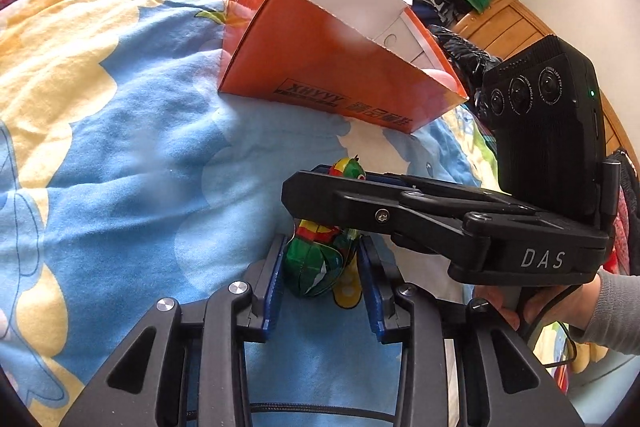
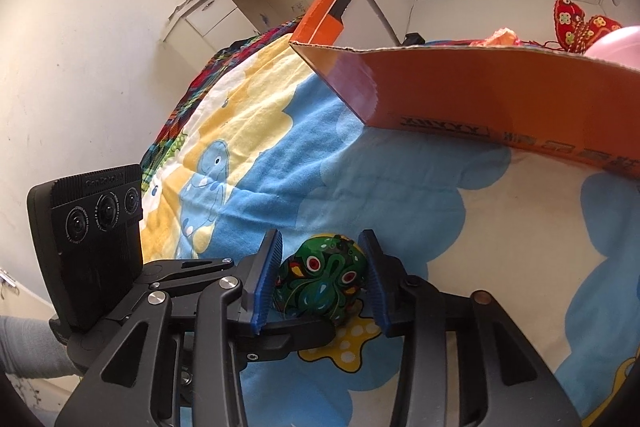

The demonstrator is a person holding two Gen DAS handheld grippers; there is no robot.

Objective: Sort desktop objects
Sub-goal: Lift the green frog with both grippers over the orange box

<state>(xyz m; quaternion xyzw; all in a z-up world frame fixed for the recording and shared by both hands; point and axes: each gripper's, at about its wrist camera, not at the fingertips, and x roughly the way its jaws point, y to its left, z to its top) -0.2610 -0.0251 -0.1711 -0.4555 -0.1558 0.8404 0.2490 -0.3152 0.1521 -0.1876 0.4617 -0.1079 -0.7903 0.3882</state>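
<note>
Both grippers' jaws straddled one green toy frog [image 2: 320,281]: left gripper [image 1: 322,267] & right gripper [image 2: 320,275] each narrow, pads at its sides; firm grip—cannot tell. Frog on blanket [image 1: 132,155], near side of orange box [image 1: 332,67]. Box held a red butterfly toy [image 2: 576,21] and other bits; frog not yet in.

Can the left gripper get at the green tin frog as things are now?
Probably yes. The green tin frog already sits between the open fingers of the left gripper, though the right gripper also brackets it and one finger crosses above, so both crowd the same toy.
</note>
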